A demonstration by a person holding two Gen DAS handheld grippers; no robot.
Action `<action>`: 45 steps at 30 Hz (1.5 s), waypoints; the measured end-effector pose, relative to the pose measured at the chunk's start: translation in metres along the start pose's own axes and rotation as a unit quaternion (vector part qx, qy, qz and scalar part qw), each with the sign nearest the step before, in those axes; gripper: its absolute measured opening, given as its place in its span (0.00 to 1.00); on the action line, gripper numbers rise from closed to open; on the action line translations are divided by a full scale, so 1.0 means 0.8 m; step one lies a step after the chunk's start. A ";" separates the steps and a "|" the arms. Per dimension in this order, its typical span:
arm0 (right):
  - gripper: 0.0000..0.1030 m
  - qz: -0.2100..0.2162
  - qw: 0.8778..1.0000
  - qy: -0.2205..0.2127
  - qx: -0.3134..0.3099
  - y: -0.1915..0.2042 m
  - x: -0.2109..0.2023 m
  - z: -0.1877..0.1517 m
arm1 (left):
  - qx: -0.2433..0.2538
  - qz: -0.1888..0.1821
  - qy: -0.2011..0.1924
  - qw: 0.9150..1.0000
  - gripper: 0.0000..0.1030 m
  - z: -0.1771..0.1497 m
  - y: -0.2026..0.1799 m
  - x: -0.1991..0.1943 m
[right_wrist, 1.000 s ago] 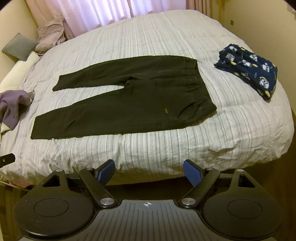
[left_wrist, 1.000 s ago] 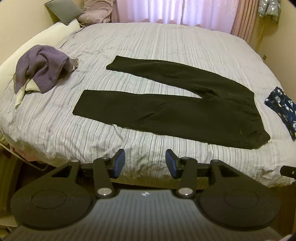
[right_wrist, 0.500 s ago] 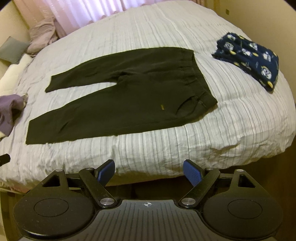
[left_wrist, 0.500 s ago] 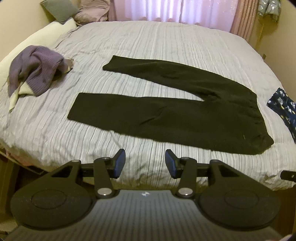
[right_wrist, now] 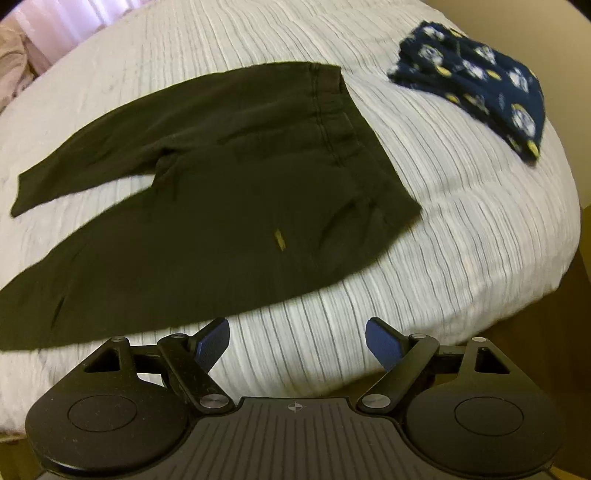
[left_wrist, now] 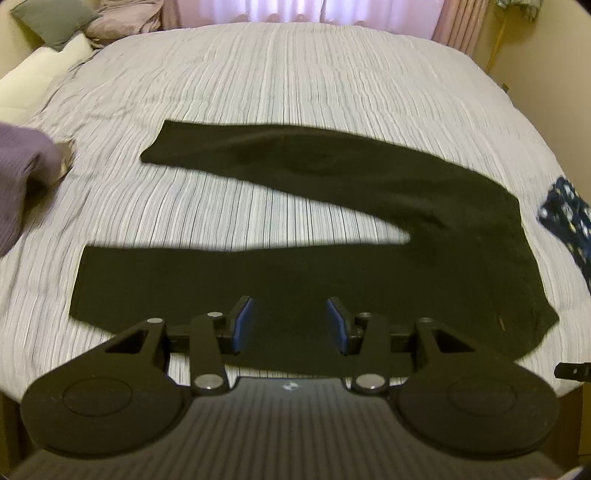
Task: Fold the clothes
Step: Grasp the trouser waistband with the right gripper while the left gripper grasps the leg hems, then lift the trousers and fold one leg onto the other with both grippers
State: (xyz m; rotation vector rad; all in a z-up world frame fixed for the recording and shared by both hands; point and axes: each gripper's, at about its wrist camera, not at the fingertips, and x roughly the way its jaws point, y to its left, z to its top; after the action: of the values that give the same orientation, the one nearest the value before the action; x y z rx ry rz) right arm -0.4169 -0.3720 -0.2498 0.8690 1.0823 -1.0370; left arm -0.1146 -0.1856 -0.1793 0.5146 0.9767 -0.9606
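Black trousers (left_wrist: 332, 206) lie flat on the striped bed cover (left_wrist: 295, 81), legs spread toward the left, waistband at the right. My left gripper (left_wrist: 290, 325) is open and hovers just above the near leg, around its middle. In the right wrist view the same trousers (right_wrist: 221, 192) show their waistband (right_wrist: 332, 110) and a small yellow tag (right_wrist: 279, 240). There my right gripper (right_wrist: 295, 343) is open over the bed's front edge, just short of the trousers' near hem, with nothing between its fingers.
A purple sweater (left_wrist: 18, 177) is bunched at the bed's left side. A folded navy patterned garment (right_wrist: 476, 81) lies right of the waistband. Pillows (left_wrist: 55, 22) and curtains stand at the far end. The bed cover drops away at the front and right.
Both grippers moved forward and lower toward the bed. The left now sits over the near leg; the right has come up to the hip area. The clothes have not moved.
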 end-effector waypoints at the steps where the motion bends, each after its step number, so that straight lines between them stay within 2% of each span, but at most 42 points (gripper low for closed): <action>1: 0.82 -0.005 1.000 -0.003 0.001 0.008 0.005 0.012 | 0.005 -0.001 0.001 1.000 0.38 0.015 0.008 0.012; 7: 0.82 -0.017 0.999 -0.029 0.000 0.055 0.043 0.085 | 0.028 -0.003 0.008 1.000 0.32 0.087 0.045 0.085; 11: 0.82 -0.031 0.999 -0.021 -0.015 0.075 0.082 0.118 | 0.036 -0.003 0.018 0.999 0.32 0.118 0.061 0.139; 18: 0.82 -0.049 0.998 -0.012 -0.039 0.076 0.152 0.172 | 0.048 -0.008 0.023 0.999 0.32 0.147 0.076 0.221; 20: 0.81 -0.051 0.997 -0.012 -0.052 0.077 0.172 0.188 | 0.048 -0.013 0.023 0.998 0.27 0.151 0.077 0.242; 25: 0.81 -0.029 0.993 -0.048 -0.104 0.075 0.206 0.235 | 0.064 -0.017 -0.003 0.998 0.24 0.174 0.080 0.294; 30: 0.81 -0.019 0.981 -0.079 -0.177 0.067 0.240 0.285 | 0.116 -0.009 -0.035 0.993 0.24 0.214 0.087 0.351; 33: 0.81 -0.021 0.971 -0.097 -0.220 0.066 0.257 0.312 | 0.173 -0.022 -0.053 0.983 0.24 0.238 0.083 0.379; 36: 0.81 -0.018 0.963 -0.111 -0.245 0.064 0.267 0.340 | 0.227 -0.021 -0.068 0.971 0.30 0.259 0.080 0.402; 40: 0.81 -0.009 0.955 -0.119 -0.271 0.060 0.277 0.366 | 0.292 -0.021 -0.073 0.954 0.41 0.279 0.083 0.433; 43: 0.82 0.000 0.948 -0.120 -0.296 0.056 0.286 0.379 | 0.353 -0.026 -0.061 0.933 0.49 0.286 0.085 0.459; 45: 0.82 0.008 0.943 -0.119 -0.309 0.052 0.294 0.386 | 0.371 -0.038 -0.052 0.927 0.57 0.292 0.089 0.472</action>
State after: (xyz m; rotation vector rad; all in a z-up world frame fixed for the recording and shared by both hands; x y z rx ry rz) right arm -0.2638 -0.7006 -0.3958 0.2368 1.0970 -0.6963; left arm 0.1361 -0.4903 -0.3956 1.0481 0.5109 -1.4139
